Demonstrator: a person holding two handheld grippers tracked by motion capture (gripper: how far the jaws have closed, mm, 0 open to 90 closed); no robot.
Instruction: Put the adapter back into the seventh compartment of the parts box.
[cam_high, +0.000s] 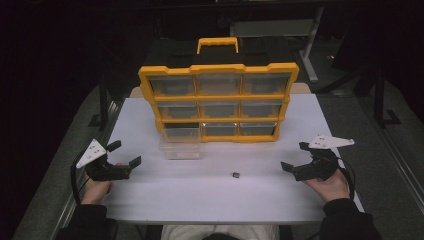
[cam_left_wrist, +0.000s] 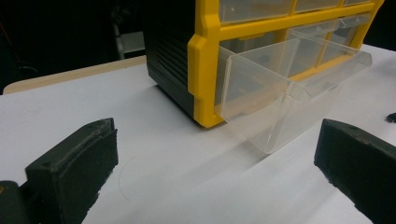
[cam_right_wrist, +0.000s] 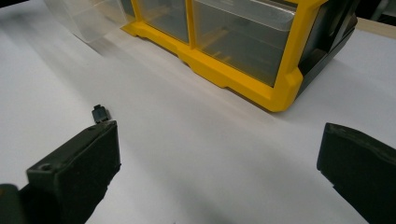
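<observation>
On a white table (cam_high: 150, 200) in a dark room, the left gripper (cam_high: 122, 155) rests with jaws wide and empty, near a pulled-out clear drawer (cam_high: 179, 146) of the yellow organizer (cam_high: 218, 68); a small black part (cam_high: 235, 174) lies mid-table; the right gripper (cam_high: 295, 157) gapes empty.

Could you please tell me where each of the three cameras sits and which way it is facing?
High view: above the person's side, looking forward and down on the white table; both forearms, left gripper and right gripper show.
Left gripper view: between its black jaws, facing the pulled-out clear drawer of the yellow organizer.
Right gripper view: between its jaws, facing the organizer's front and a small black part.
All three share the organizer, drawer and part.
</observation>
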